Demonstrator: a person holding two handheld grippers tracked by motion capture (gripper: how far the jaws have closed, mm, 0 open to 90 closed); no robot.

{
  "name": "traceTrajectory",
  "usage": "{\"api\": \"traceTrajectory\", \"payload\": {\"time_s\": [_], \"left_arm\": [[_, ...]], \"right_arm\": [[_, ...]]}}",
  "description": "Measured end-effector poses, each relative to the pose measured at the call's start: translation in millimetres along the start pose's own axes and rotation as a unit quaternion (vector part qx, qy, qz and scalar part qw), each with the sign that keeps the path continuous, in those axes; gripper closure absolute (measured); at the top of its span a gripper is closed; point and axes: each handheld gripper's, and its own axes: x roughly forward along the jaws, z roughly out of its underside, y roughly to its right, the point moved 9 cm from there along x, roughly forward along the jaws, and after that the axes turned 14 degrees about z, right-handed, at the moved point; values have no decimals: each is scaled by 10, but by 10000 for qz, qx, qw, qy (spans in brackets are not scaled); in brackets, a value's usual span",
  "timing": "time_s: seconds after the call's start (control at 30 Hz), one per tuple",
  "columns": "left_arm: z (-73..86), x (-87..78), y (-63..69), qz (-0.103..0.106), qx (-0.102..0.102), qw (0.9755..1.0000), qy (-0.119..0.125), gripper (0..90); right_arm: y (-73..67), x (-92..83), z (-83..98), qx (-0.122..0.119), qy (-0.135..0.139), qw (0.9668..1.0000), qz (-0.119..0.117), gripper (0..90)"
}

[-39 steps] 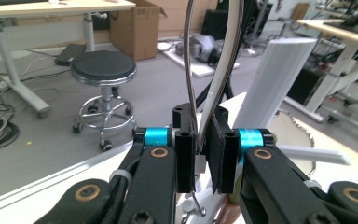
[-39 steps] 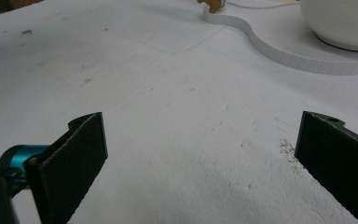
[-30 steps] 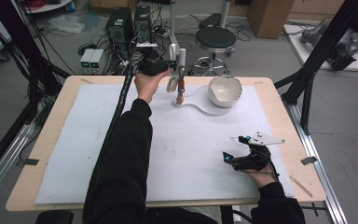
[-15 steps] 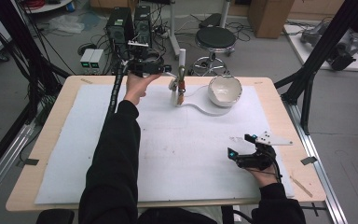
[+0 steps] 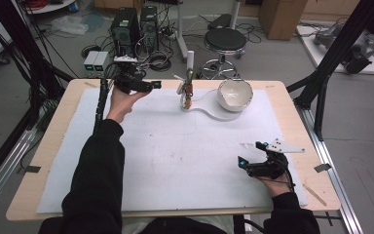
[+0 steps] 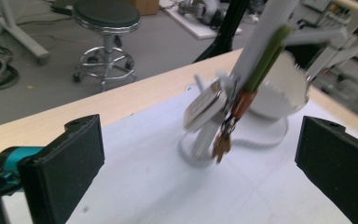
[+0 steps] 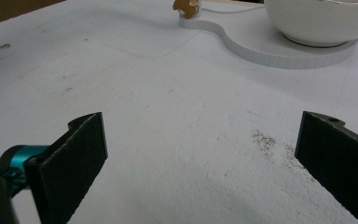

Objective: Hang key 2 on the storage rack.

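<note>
A: From the high view, what stood on the table?

B: A white bowl (image 5: 234, 93) sat on a flat white base (image 5: 209, 111) at the far middle of the table (image 5: 53, 141), which was covered by a white sheet. At the base's narrow end an upright bundle (image 5: 188, 83) rose: a pale stick above, orange and brown bits low down.

A: And the hands there?

B: The left gripper (image 5: 148, 86) was held at the far left, well apart from the bundle, jaws pointing across toward it. The forearm in a black sleeve stretched up from the near edge. The right gripper (image 5: 246, 163) rested low at the near right, its hand lying on the sheet.

A: What did the left gripper view add?

B: It was blurred. The bundle (image 6: 233, 107) leaned between the two black jaws but farther off, not touched: a white stick, a green strip, an orange part, a brown tag hanging and a pale flat piece. The bowl (image 6: 279, 93) stood just behind it. The jaws had just been opening and stood wide apart with nothing gripped.

A: And the right gripper view?

B: Its jaws were also spread wide over bare sheet, holding nothing. Ahead lay the curved base (image 7: 261, 46) with the bowl (image 7: 321, 21) on it, and the brown tag (image 7: 185, 7) at the top edge.
</note>
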Motion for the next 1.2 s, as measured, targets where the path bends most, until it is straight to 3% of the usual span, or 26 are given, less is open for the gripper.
{"api": "traceTrajectory", "payload": {"time_s": [0.07,0.2,0.23,0.33,0.37,0.7,1.2], "left_arm": [[136,-105,11,-40,83,9999,-103,17],[222,-203,40,-24,103,9999,-114,16],[266,-263,58,-49,217,9997,-141,17],[320,-319,54,-104,251,9993,-249,18],[364,-368,47,-96,158,9995,-263,18],[609,-568,27,-122,88,9990,-419,18],[1157,-1056,1,-299,-205,9991,-216,18]], "right_arm": [[-5,4,4,17,-26,10000,-14,13],[-11,6,6,-24,-19,10000,-19,13],[-16,4,9,-9,-40,10000,-27,13],[-19,3,20,-21,-65,10000,-39,13],[-19,2,23,-30,-57,10000,-41,13],[-19,-2,40,-79,-73,9999,-29,13],[-8,10,54,-128,-108,9999,45,13]]}}
